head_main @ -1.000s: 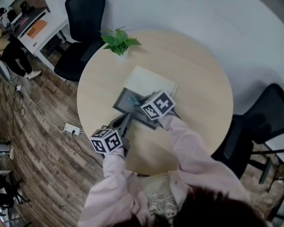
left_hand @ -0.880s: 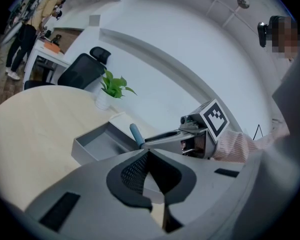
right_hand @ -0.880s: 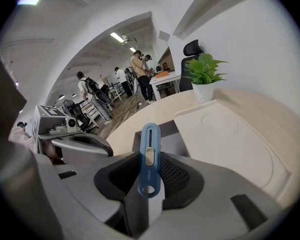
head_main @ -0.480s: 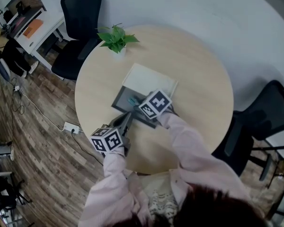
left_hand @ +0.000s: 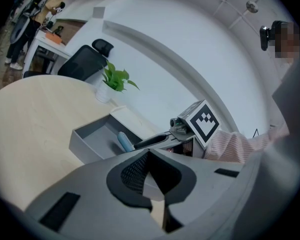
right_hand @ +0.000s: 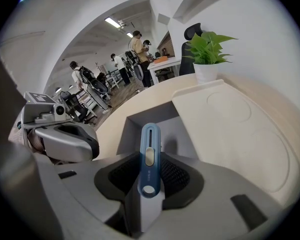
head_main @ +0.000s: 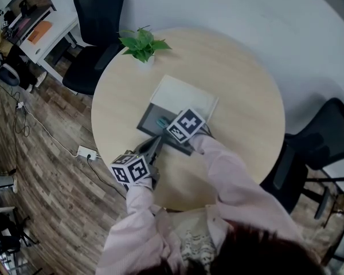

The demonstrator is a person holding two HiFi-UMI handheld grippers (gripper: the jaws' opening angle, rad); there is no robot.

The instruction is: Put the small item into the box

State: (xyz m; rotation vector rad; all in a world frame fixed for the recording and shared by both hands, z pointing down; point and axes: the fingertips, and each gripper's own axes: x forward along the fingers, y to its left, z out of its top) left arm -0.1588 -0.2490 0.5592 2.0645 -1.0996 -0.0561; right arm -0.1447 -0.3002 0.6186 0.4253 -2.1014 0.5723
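One small item [right_hand: 149, 156] — in grip of right hand-held gripper [right_hand: 149, 176] — over box [right_hand: 177, 134]

The head view looked steeply down on the round desk [head_main: 241, 96]. Cameras riding close behind the left hand-held gripper [left_hand: 148, 156] and the right hand-held gripper [right_hand: 149, 156] looked low across it. All three views shared the grey box [left_hand: 87, 141].

Pale pink striped sleeves [head_main: 232, 179]
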